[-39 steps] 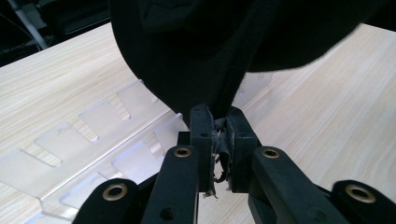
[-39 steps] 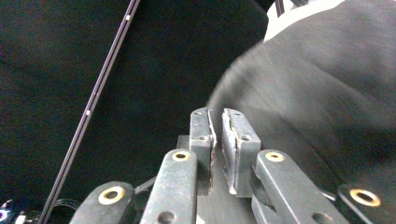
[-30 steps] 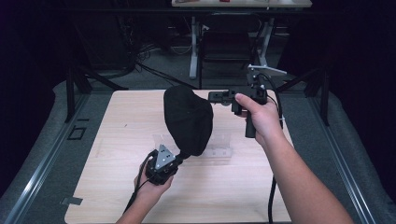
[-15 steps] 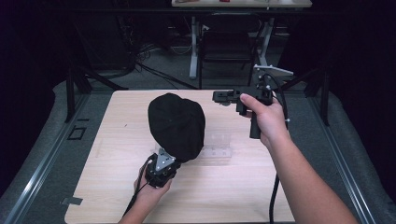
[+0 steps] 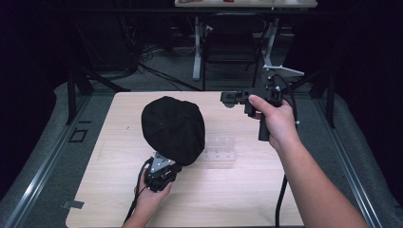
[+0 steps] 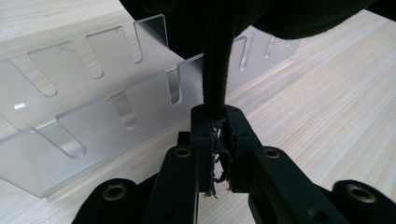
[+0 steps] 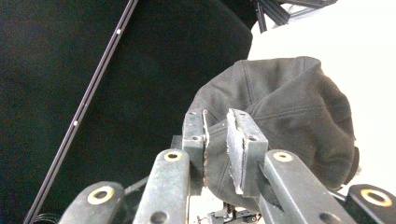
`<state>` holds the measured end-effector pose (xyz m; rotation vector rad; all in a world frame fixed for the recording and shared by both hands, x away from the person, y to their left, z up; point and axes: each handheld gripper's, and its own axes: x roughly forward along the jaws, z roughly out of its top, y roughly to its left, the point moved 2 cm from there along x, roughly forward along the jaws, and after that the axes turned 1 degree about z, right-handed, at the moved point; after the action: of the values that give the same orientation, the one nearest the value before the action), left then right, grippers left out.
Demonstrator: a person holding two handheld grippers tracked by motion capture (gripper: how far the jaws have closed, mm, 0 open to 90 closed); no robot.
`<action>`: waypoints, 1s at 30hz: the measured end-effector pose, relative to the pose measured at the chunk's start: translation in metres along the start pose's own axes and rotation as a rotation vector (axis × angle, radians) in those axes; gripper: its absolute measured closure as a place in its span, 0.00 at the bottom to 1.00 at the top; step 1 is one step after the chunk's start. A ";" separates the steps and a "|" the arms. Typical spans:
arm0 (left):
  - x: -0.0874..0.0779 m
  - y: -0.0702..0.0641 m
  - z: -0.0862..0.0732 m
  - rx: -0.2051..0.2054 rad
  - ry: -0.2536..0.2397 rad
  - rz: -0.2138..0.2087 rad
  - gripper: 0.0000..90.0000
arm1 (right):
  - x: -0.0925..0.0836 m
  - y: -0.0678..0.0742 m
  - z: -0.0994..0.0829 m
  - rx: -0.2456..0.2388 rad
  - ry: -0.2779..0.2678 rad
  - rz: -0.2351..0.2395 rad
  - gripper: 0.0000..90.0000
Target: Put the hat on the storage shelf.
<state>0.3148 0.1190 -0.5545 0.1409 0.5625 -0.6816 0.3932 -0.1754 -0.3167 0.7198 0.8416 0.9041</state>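
While the black cap [image 5: 173, 128] is held up over the wooden counter [image 5: 237, 190], its lower edge is seen pinched in the left gripper [image 5: 164, 170], which is gripped by the left hand [image 5: 151, 194] near the front of the counter. In the left gripper view the jaws are pressed tight together on a narrow fold of the cap's dark cloth [image 6: 215, 70], which rises straight up from between the pads into the bulk of the cap above. A clear plastic rack [image 6: 93, 116] with slotted walls is noted lying on the counter just behind those jaws; in the high view the same rack [image 5: 219, 148] is seen just right of the cap, partly covered by its lower edge. The right gripper [image 5: 233, 98] is held by the right hand [image 5: 275, 121] above the far right part of the counter, pointing left toward the cap and apart from it. In the right gripper view its jaws are seen standing a narrow gap apart, having opened further within the last second, with nothing pinched between the pads; the cap [image 7: 289, 126] is visible beyond them, its seams and rounded crown turned toward that camera. A cable [image 5: 281, 199] is seen trailing from the right gripper along the forearm.
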 end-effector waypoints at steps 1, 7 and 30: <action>0.000 0.000 0.000 -0.003 -0.003 -0.001 0.94 | -0.001 0.000 0.000 -0.003 0.004 0.002 0.86; 0.000 0.001 -0.001 -0.018 -0.005 -0.005 0.94 | -0.002 0.002 -0.001 -0.009 0.002 -0.004 0.86; -0.044 0.027 0.003 -0.104 -0.053 0.019 0.72 | -0.026 -0.003 -0.013 -0.070 0.008 -0.085 0.85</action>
<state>0.3058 0.1634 -0.5298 0.0312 0.5440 -0.6348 0.3735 -0.1967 -0.3174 0.6163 0.8372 0.8567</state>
